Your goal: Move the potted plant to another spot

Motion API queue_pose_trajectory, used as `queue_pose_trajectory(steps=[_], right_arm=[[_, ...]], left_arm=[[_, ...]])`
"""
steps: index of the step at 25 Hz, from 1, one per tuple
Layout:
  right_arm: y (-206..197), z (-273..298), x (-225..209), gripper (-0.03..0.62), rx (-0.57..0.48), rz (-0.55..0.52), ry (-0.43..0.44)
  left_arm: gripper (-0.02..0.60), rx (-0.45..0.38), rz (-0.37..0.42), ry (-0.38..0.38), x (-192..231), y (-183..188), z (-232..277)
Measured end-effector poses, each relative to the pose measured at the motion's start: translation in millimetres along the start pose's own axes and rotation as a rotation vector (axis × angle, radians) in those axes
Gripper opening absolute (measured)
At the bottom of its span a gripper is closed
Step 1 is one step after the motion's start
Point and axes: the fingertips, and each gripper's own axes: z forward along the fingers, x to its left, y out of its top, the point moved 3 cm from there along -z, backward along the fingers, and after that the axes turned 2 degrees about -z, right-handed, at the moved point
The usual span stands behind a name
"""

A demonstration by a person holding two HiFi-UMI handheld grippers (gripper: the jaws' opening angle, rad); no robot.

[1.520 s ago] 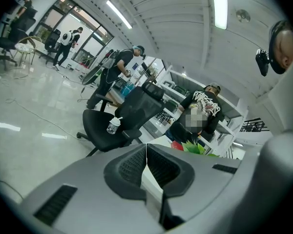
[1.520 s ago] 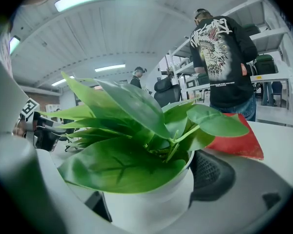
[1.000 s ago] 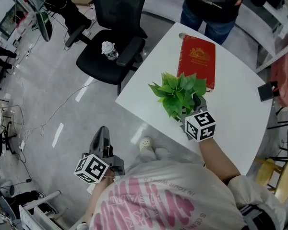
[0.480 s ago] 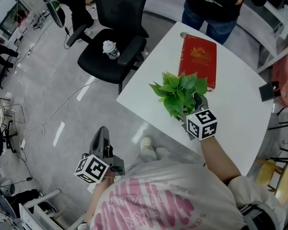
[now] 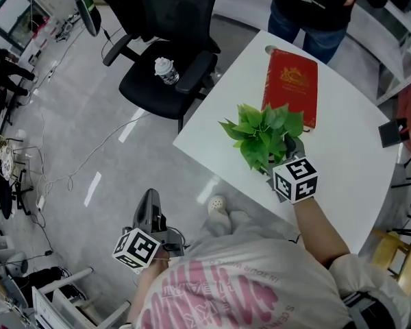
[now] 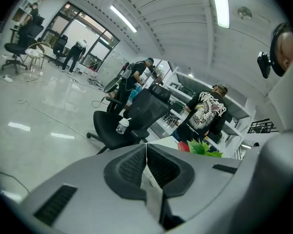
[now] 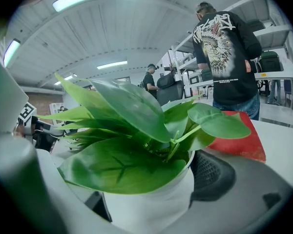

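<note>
The potted plant (image 5: 264, 132), green leaves in a white pot (image 7: 154, 206), is near the middle of the white table (image 5: 219, 118), just in front of a red book (image 5: 291, 93). My right gripper (image 5: 282, 153) is shut on the pot, with a dark pad (image 7: 211, 175) pressed against its right side. The leaves hide most of the pot in the head view, and I cannot tell whether it rests on the table. My left gripper (image 5: 149, 203) hangs low beside the person, off the table, with its jaws shut on nothing (image 6: 146, 152). The plant (image 6: 205, 147) shows far off in the left gripper view.
A black office chair (image 5: 166, 91) with a plastic bottle (image 5: 166, 70) on its seat stands left of the table. A person in dark clothes (image 5: 315, 5) stands at the far table edge. A small black object (image 5: 392, 132) lies at the table's right edge. Cables run across the floor.
The head view has shifted slightly, so everything sits a bit lower and to the right. The plant stays in the right gripper by the red book. The left gripper hangs as before.
</note>
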Motion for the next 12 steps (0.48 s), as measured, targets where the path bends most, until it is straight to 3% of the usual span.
queue_pose_trajectory(steps=[12], right_arm=[[0.6,-0.9,-3.3,0.537,-0.02,-0.008,0.037]], left_arm=[[0.025,0.009,0.026,0.074,4.6,-18.4,-26.2]])
